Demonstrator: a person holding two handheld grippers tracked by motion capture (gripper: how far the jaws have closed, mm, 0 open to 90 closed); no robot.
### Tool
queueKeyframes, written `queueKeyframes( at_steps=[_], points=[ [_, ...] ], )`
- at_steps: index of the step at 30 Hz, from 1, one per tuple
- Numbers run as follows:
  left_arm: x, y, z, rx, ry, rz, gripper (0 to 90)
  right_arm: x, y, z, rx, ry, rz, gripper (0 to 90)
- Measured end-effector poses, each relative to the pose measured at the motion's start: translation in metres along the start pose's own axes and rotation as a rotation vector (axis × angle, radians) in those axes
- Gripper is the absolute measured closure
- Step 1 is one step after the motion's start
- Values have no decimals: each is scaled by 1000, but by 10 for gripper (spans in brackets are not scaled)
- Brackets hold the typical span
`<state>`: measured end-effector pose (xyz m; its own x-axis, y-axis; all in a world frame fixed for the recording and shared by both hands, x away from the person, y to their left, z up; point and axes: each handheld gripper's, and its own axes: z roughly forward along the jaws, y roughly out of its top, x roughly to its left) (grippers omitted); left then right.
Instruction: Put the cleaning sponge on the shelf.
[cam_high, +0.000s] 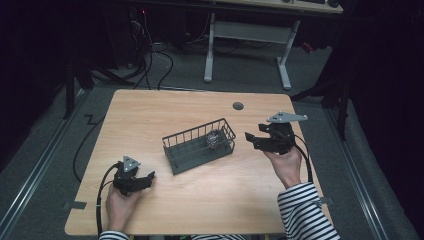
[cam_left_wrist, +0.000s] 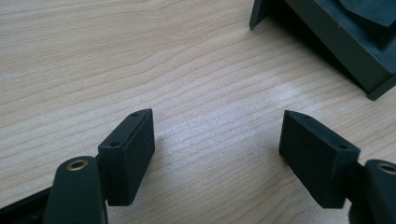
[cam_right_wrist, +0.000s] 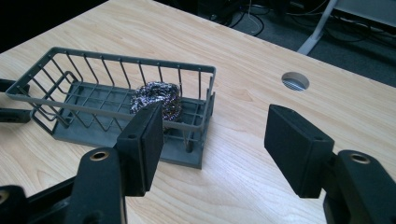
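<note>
Item: steel scourer (cam_high: 214, 137), a tangled metallic ball. It lies inside the grey wire basket (cam_high: 192, 134), at the end nearer the right gripper (cam_high: 251, 141).
Basket: stands mid-table on the wooden table (cam_high: 150, 115), set at an angle.
Right gripper: just beside the basket's end, not touching it. Its jaws are spread with nothing between them.
Left gripper (cam_high: 150, 176): low over bare wood at the near left, apart from the basket. Its jaws are spread and hold nothing.
Also present: a round cable hole (cam_high: 238, 106) beyond the basket.
</note>
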<state>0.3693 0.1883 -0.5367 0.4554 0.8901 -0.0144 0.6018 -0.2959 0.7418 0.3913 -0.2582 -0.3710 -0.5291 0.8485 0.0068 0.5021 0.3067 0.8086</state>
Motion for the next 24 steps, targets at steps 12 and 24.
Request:
queueKeyframes(
  at_steps=[12,24],
  points=[
    [0,0,0,0,0,-1,271,-17,-25,-13,2,-28,60,380],
    [0,0,0,0,-1,0,271,-21,-33,-29,-37,-29,75,382]
  ],
)
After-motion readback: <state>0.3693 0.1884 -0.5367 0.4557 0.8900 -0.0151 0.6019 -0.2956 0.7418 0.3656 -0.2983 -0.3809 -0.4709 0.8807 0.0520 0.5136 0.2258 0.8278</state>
